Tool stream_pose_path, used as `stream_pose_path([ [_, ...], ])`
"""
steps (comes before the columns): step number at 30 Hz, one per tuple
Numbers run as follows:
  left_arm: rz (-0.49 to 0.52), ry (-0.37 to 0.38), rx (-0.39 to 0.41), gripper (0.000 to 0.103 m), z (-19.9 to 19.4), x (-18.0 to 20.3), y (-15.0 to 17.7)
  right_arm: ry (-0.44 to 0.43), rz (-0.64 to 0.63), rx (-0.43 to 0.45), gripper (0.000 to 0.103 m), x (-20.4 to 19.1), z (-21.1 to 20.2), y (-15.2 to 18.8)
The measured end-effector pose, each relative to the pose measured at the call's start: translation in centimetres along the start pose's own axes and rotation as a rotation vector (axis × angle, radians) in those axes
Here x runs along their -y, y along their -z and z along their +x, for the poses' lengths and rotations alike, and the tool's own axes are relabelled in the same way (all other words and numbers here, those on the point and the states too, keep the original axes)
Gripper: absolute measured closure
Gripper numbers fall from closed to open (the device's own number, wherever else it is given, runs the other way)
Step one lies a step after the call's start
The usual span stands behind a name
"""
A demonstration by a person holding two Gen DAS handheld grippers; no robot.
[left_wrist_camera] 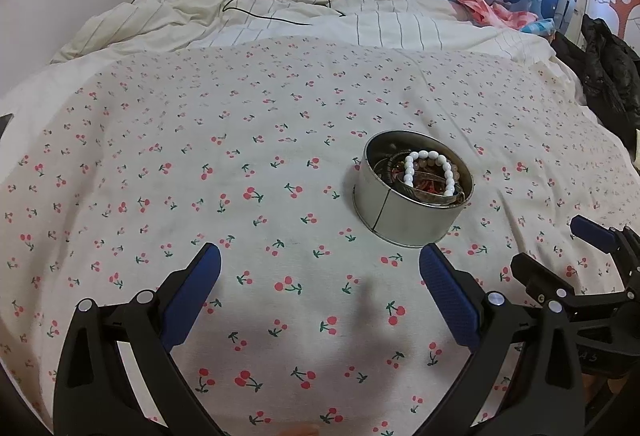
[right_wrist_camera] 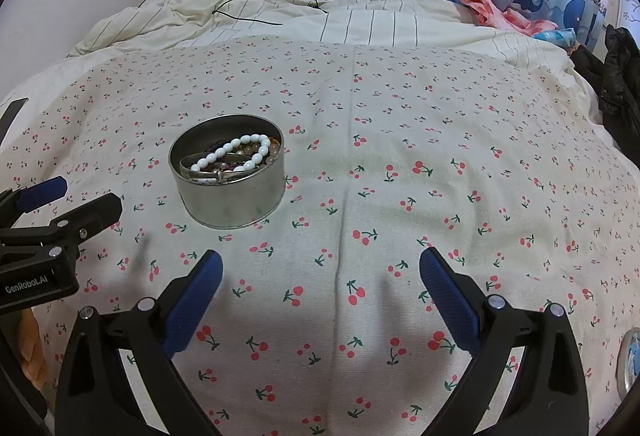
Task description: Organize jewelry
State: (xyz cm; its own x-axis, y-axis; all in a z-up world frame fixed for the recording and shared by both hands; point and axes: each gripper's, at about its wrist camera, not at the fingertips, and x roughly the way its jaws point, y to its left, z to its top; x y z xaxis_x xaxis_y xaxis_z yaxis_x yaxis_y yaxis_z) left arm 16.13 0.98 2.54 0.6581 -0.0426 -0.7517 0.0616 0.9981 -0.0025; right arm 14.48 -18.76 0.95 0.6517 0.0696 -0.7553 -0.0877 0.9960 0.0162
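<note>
A round silver tin (left_wrist_camera: 404, 214) stands on the cherry-print cloth (left_wrist_camera: 240, 164). It holds a white bead bracelet (left_wrist_camera: 430, 172) on top of several darker bracelets and a metal bangle. The tin (right_wrist_camera: 230, 202) and white bracelet (right_wrist_camera: 232, 156) also show in the right wrist view, ahead and to the left. My left gripper (left_wrist_camera: 320, 256) is open and empty, the tin just beyond its right finger. My right gripper (right_wrist_camera: 320, 260) is open and empty, to the right of the tin. Each gripper shows at the edge of the other's view.
A round lid-like metal object (right_wrist_camera: 630, 364) lies at the far right edge of the cloth. A rumpled striped duvet (left_wrist_camera: 280, 16) with a black cable lies behind. Dark clothing (left_wrist_camera: 608, 68) sits at the right. Whale curtains hang at the back.
</note>
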Motion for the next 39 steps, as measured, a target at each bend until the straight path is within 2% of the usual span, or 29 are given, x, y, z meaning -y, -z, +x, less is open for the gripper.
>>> stream_pose_path([
  [9, -0.018, 0.024, -0.042, 0.007, 0.6, 0.1, 0.0, 0.0, 0.003, -0.001, 0.008, 0.1, 0.1, 0.1],
  [28, 0.029, -0.005, -0.026, 0.007, 0.3, 0.8, -0.1, 0.0, 0.003, -0.002, 0.008, 0.1, 0.0, 0.1],
  [34, -0.012, 0.054, -0.056, 0.007, 0.9, 0.6, 0.0, -0.011, 0.009, -0.008, 0.008, 0.4, 0.3, 0.3],
  [37, 0.03, -0.009, -0.008, 0.008, 0.4, 1.1, 0.2, -0.013, 0.014, -0.011, 0.008, 0.6, 0.4, 0.5],
  [39, 0.054, -0.013, -0.002, 0.008, 0.2, 1.5, 0.2, -0.01, 0.015, -0.009, 0.008, 0.7, 0.4, 0.5],
])
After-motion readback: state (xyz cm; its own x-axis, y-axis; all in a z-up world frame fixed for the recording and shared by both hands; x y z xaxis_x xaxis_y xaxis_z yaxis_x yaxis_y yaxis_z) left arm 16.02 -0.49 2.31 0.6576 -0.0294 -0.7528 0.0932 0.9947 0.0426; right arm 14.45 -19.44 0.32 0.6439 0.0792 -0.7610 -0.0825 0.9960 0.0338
